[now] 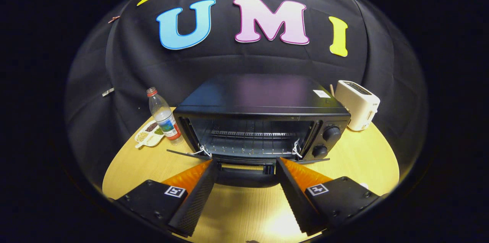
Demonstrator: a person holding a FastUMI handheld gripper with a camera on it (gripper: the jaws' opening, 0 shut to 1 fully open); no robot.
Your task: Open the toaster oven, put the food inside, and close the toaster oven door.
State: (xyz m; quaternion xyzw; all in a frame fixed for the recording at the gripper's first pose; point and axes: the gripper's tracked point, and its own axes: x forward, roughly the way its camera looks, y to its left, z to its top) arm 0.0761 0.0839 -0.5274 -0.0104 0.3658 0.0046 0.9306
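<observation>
A black toaster oven [263, 101] stands on a round wooden table [363, 159], just ahead of the fingers. Its door [183, 154] hangs open, folded down towards me, and the wire rack [248, 140] inside looks bare. The door's dark handle [246, 178] lies low between the two fingers. My gripper [246, 162] is open, its fingertips wide apart at the front edge of the lowered door, and I cannot tell whether they touch it. A small divided dish of food [147, 136] sits left of the oven, partly hidden by a bottle.
A clear plastic bottle [164, 117] with a red cap stands by the oven's left front corner. A white pop-up toaster [359, 103] stands at the oven's right rear. Two knobs [330, 134] sit on the oven's right panel. Bare tabletop lies under and beside the fingers.
</observation>
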